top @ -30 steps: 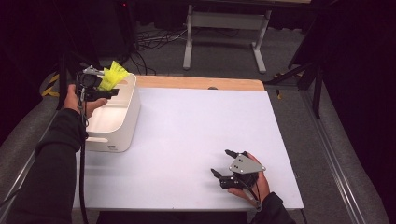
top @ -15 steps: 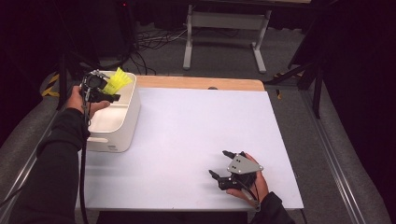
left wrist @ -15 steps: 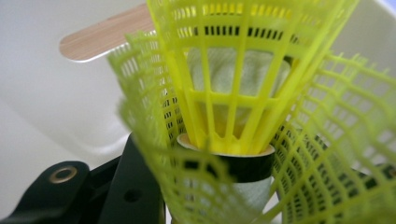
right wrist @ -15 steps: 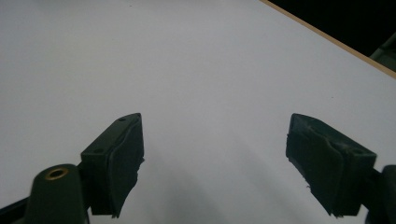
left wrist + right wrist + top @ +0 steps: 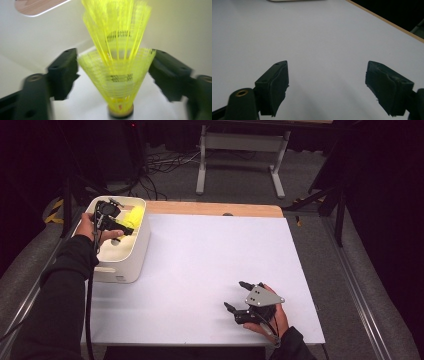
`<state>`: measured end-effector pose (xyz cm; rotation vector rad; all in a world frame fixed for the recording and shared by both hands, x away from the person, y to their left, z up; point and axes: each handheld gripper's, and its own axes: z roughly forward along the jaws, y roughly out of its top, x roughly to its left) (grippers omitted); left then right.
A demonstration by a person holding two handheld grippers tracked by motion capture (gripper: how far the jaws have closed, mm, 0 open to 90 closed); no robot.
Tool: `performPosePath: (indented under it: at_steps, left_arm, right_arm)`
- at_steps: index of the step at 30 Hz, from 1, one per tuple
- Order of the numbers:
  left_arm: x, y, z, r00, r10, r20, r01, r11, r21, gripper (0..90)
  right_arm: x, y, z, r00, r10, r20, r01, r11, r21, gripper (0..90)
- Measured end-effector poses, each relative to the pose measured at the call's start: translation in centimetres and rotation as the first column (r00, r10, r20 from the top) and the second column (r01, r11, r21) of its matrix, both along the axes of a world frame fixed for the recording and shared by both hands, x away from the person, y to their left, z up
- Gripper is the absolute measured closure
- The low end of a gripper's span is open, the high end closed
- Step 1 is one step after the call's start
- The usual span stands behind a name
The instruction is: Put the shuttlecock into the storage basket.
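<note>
Flanking yellow shuttlecocks (image 5: 117,75) inside white bin (image 5: 131,265), left gripper (image 5: 113,67) agape.

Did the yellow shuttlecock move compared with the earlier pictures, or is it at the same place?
Yes. In the high view the yellow shuttlecock, between the left gripper's jaws, stood above the white bin's far rim before; now it sits lower, inside the bin.
</note>
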<state>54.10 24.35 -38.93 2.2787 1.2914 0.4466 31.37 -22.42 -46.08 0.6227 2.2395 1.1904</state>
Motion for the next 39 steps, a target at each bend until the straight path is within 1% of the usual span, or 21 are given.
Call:
performPosePath:
  at_steps: [1, 4, 5, 7, 8, 10, 11, 13, 15, 16, 17, 19, 22, 23, 24, 26, 30, 31, 35, 37, 39]
  left_arm:
    - [-0.1, 0.0, 0.2, 1.0000, -0.004, 0.003, 0.004, 0.9998, -0.018, 20.5]
    - [-0.3, 0.0, 0.5, 0.9990, -0.002, 0.045, 0.002, 0.9999, -0.014, 13.9]
    - [-0.5, 0.1, 0.6, 0.9984, 0.006, 0.057, -0.005, 0.9995, -0.030, 12.3]
    - [-0.7, 0.3, 0.8, 0.9975, 0.000, 0.071, 0.004, 0.9988, -0.049, 12.5]
    - [-0.8, 0.3, 1.0, 0.9965, -0.005, 0.084, 0.009, 0.9987, -0.050, 11.1]
    - [-1.0, 0.4, 1.3, 0.9952, -0.010, 0.097, 0.015, 0.9983, -0.056, 10.8]
    - [-1.1, 0.4, 1.4, 0.9934, -0.008, 0.115, 0.015, 0.9983, -0.056, 10.7]
    - [-1.3, 0.5, 1.7, 0.9915, -0.013, 0.129, 0.020, 0.9983, -0.054, 10.4]
    - [-1.7, 0.6, 2.1, 0.9876, -0.012, 0.157, 0.024, 0.9972, -0.071, 10.4]
    - [-1.7, 0.6, 2.1, 0.9876, -0.012, 0.157, 0.024, 0.9972, -0.071, 10.5]
    - [-1.8, 0.7, 2.3, 0.9848, -0.017, 0.173, 0.028, 0.9976, -0.064, 10.5]
    - [-2.2, 0.9, 2.6, 0.9812, -0.032, 0.190, 0.045, 0.9969, -0.065, 10.5]
    - [-2.6, 1.1, 3.0, 0.9752, -0.032, 0.219, 0.053, 0.9944, -0.091, 10.7]
    - [-2.8, 1.0, 3.1, 0.9760, -0.032, 0.215, 0.055, 0.9933, -0.102, 10.8]
    - [-2.9, 1.1, 3.3, 0.9707, -0.035, 0.238, 0.057, 0.9945, -0.088, 10.8]
    - [-3.2, 1.1, 3.6, 0.9663, -0.035, 0.255, 0.063, 0.9928, -0.102, 11.2]
    - [-3.8, 1.1, 4.1, 0.9612, -0.047, 0.272, 0.078, 0.9913, -0.106, 11.4]
    - [-3.9, 1.2, 4.2, 0.9577, -0.046, 0.284, 0.080, 0.9907, -0.110, 11.5]
    - [-4.4, 1.2, 4.6, 0.9520, -0.052, 0.301, 0.091, 0.9892, -0.116, 11.9]
    - [-4.7, 1.2, 4.8, 0.9492, -0.061, 0.309, 0.099, 0.9891, -0.109, 11.9]
    - [-5.0, 1.2, 4.9, 0.9460, -0.061, 0.318, 0.103, 0.9877, -0.117, 11.9]
  right_arm:
    - [0.0, 0.0, 0.0, 1.0000, -0.001, -0.001, 0.001, 1.000, 0.002, 19.8]
    - [0.2, 0.0, 0.0, 1.0000, -0.001, -0.004, 0.001, 1.000, 0.006, 19.7]
    - [0.2, 0.0, 0.0, 1.0000, -0.001, -0.005, 0.001, 1.000, 0.007, 19.7]
    - [0.2, 0.0, 0.0, 1.0000, 0.000, -0.003, 0.000, 1.000, 0.006, 19.6]
    - [0.2, 0.0, 0.1, 1.0000, 0.000, -0.005, 0.000, 1.000, 0.011, 19.6]
    - [0.2, 0.0, 0.1, 1.0000, -0.001, -0.002, 0.001, 1.000, 0.008, 19.6]
    - [0.3, -0.1, 0.1, 1.0000, -0.003, -0.001, 0.003, 1.000, 0.009, 19.6]
    - [0.2, -0.1, 0.1, 1.0000, -0.004, 0.001, 0.004, 1.000, 0.010, 19.6]
    - [0.2, -0.1, 0.2, 1.0000, -0.005, 0.003, 0.004, 1.000, 0.011, 19.6]
    - [0.2, 0.0, 0.2, 1.0000, -0.005, 0.004, 0.005, 1.000, 0.012, 19.6]
    - [0.2, 0.0, 0.2, 1.0000, -0.005, 0.006, 0.005, 1.000, 0.013, 19.6]
    - [0.2, -0.1, 0.3, 1.0000, -0.005, 0.006, 0.005, 1.000, 0.010, 19.6]
    - [0.2, -0.1, 0.3, 0.9999, -0.007, 0.008, 0.007, 1.000, 0.006, 19.6]
    - [0.2, -0.2, 0.3, 0.9999, -0.008, 0.009, 0.008, 1.000, 0.007, 19.6]
    - [0.2, -0.2, 0.3, 0.9999, -0.008, 0.010, 0.008, 1.000, 0.007, 19.6]
    - [0.2, -0.2, 0.3, 0.9999, -0.008, 0.012, 0.008, 1.000, 0.007, 19.6]
    - [0.2, -0.2, 0.4, 0.9999, -0.009, 0.012, 0.009, 1.000, 0.006, 19.6]
    - [0.2, -0.2, 0.4, 0.9999, -0.009, 0.013, 0.009, 1.000, 0.005, 19.6]
    - [0.2, -0.2, 0.4, 0.9999, -0.010, 0.014, 0.010, 1.000, 0.004, 19.6]
    - [0.2, -0.2, 0.4, 0.9999, -0.009, 0.013, 0.009, 1.000, 0.006, 19.6]
    - [0.2, -0.2, 0.4, 0.9999, -0.010, 0.014, 0.010, 1.000, 0.007, 19.6]
